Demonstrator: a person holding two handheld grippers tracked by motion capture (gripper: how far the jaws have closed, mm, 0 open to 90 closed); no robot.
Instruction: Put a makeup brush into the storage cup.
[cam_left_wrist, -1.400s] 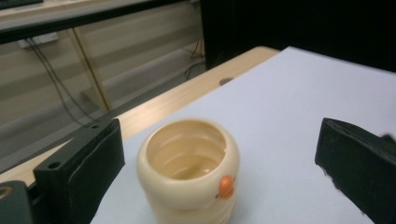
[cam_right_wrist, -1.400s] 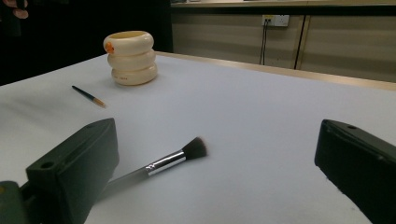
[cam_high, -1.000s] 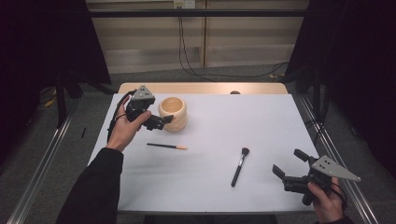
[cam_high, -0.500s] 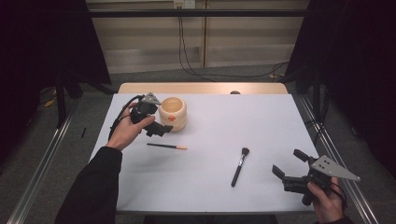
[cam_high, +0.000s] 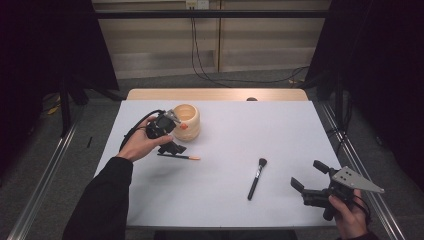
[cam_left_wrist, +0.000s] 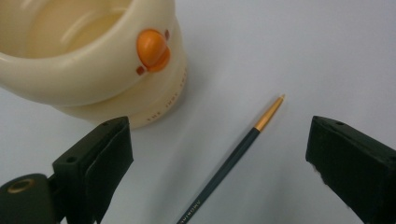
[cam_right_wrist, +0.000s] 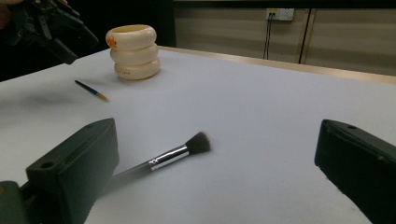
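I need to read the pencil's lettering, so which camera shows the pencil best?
The left gripper view: the pencil lies close between the open jaws, lettering visible. The high view and right gripper view show it as a thin small stick.

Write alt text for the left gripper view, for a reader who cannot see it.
The left gripper, its two black jaws open, hangs over a thin dark pencil with a gold tip that lies between them on the white table. A cream ribbed cup with an orange knob stands at the upper left, apart from the pencil.
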